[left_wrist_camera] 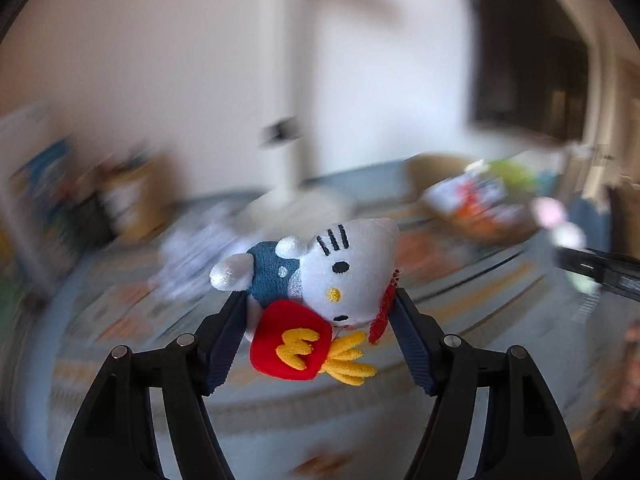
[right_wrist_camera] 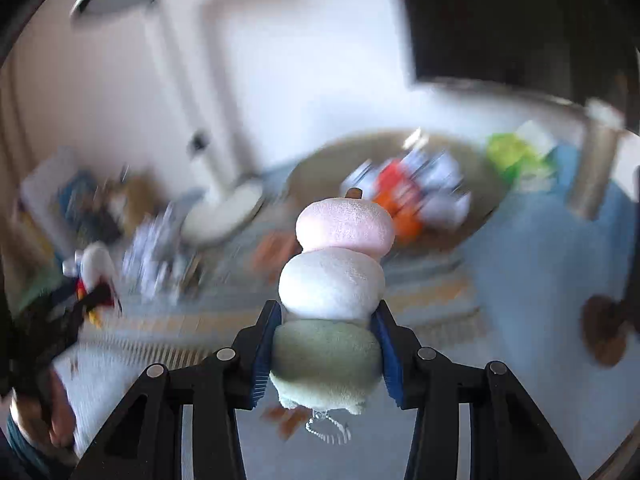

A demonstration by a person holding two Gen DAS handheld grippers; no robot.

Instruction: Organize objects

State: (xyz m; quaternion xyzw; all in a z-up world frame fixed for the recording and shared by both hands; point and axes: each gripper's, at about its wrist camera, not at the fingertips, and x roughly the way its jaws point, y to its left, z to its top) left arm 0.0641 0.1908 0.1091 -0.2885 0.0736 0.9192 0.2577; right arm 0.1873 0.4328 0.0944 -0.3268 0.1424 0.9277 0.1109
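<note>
My left gripper (left_wrist_camera: 318,300) is shut on a white cat plush (left_wrist_camera: 340,276) with blue overalls and a red fries pouch, held in the air above a patterned rug. My right gripper (right_wrist_camera: 326,320) is shut on a plush dango skewer (right_wrist_camera: 334,280) of pink, white and green balls, gripped at the green ball. In the right wrist view the left gripper with the cat plush (right_wrist_camera: 94,276) shows at the far left. In the left wrist view the dango skewer (left_wrist_camera: 560,224) shows blurred at the right edge.
A round basket (right_wrist_camera: 320,160) with several colourful toys stands on the floor ahead, also in the left wrist view (left_wrist_camera: 424,168). A white lamp base (right_wrist_camera: 224,212) stands left of it. Boxes and clutter (left_wrist_camera: 80,192) line the left wall. A green item (right_wrist_camera: 512,152) lies at the right.
</note>
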